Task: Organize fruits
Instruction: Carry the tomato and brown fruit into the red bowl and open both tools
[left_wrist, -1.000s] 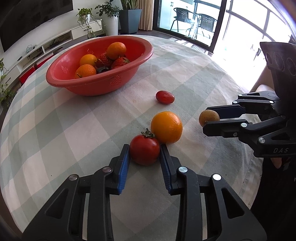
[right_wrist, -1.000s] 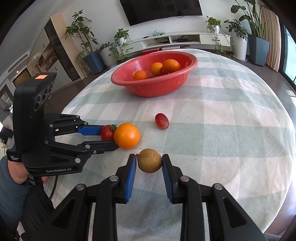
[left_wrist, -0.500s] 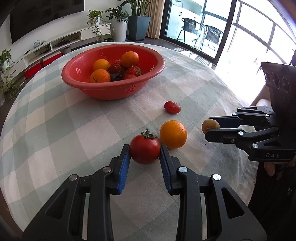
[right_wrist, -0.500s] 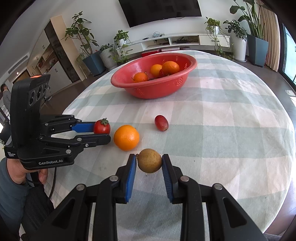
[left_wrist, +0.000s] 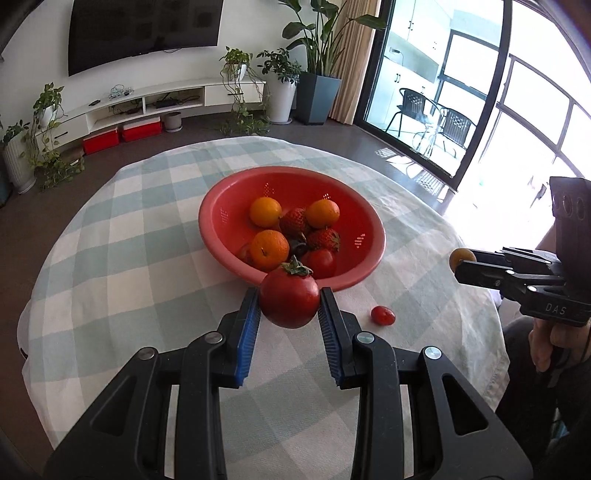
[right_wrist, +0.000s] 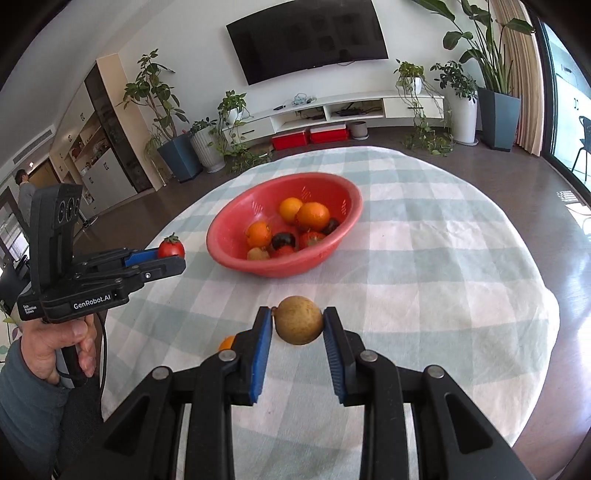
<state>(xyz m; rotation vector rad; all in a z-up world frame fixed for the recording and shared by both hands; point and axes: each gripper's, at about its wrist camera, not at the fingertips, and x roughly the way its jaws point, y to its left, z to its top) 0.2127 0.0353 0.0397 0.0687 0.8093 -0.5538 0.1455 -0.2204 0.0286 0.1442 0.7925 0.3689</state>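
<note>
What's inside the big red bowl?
The red bowl holds three oranges, strawberries, a tomato and a dark fruit. Anything underneath that pile is covered, so I can't tell.

Your left gripper (left_wrist: 289, 308): black frame, blue pads, clamping a deep red tomato (left_wrist: 289, 301) with a green calyx. Your right gripper (right_wrist: 298, 326): same black and blue, holding a tan-brown, speckled round fruit (right_wrist: 299, 320). Far centre, the bowl (left_wrist: 221, 236): coral red, holding orange citrus, red strawberries, one dark purple fruit. Tablecloth (left_wrist: 147, 280): pale green and white check. Near right on the cloth, a small tomato (left_wrist: 383, 315): bright red.
</note>
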